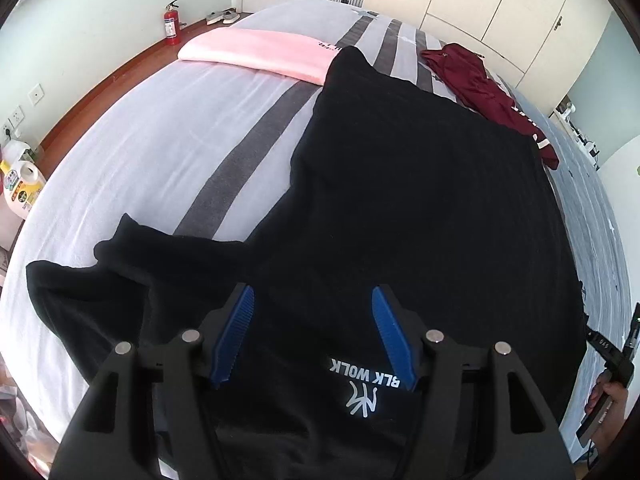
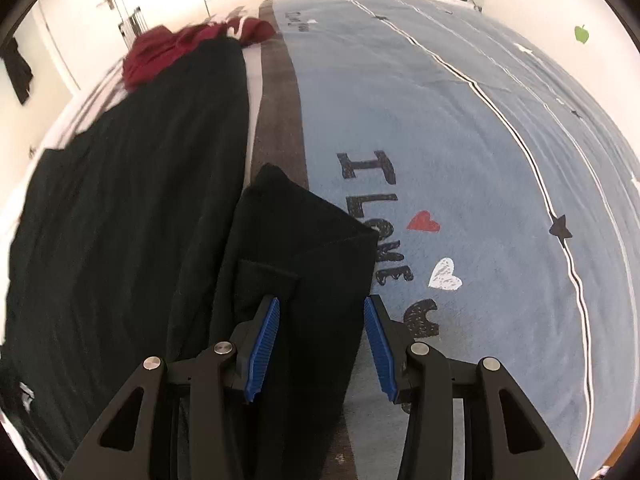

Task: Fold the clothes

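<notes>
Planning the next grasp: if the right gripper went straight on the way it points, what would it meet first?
Most likely the black sleeve lying between the open fingers of the right gripper; beneath it is the bed. How far off it is I cannot tell.

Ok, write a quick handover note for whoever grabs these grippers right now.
Left gripper: open, empty, over the black shirt near its logo.
Right gripper: open, empty, over the shirt's right sleeve.
Black shirt lies spread on the bed, both sleeves out to the sides, not yet folded.
Pink garment sits folded at the far end. Maroon garment lies crumpled beyond the shirt.
Left to do: fold the black shirt, then probably the maroon one.
</notes>
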Action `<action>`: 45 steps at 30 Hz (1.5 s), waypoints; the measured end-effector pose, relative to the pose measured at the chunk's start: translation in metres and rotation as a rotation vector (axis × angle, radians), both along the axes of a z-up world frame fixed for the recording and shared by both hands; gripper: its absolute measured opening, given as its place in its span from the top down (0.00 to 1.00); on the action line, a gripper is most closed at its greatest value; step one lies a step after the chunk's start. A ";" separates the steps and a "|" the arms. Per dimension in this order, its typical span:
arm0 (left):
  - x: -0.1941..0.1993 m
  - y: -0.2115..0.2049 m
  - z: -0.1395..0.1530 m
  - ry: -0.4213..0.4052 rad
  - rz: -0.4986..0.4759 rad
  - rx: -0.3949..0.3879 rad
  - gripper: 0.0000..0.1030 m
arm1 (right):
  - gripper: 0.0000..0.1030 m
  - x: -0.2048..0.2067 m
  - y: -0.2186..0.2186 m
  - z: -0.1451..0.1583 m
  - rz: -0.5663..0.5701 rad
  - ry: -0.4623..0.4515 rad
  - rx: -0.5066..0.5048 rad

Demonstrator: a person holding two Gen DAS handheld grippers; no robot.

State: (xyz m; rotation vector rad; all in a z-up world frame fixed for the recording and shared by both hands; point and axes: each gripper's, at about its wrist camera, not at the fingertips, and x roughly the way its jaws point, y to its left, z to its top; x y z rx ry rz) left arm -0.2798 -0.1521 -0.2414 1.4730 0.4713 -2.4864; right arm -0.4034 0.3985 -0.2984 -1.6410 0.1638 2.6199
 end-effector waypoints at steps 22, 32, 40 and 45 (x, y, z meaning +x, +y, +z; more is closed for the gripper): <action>0.010 0.016 0.006 -0.011 -0.016 -0.004 0.43 | 0.98 0.025 0.035 0.036 -0.014 0.033 0.045; 0.003 0.025 0.002 -0.033 -0.053 -0.006 0.43 | 0.98 0.086 0.149 0.045 -0.239 -0.072 0.151; 0.000 0.028 0.001 -0.048 -0.070 -0.016 0.43 | 0.95 0.089 0.157 0.005 -0.267 -0.182 0.223; 0.004 0.018 0.000 -0.049 -0.041 -0.024 0.43 | 0.88 0.090 0.155 0.040 -0.380 -0.080 0.259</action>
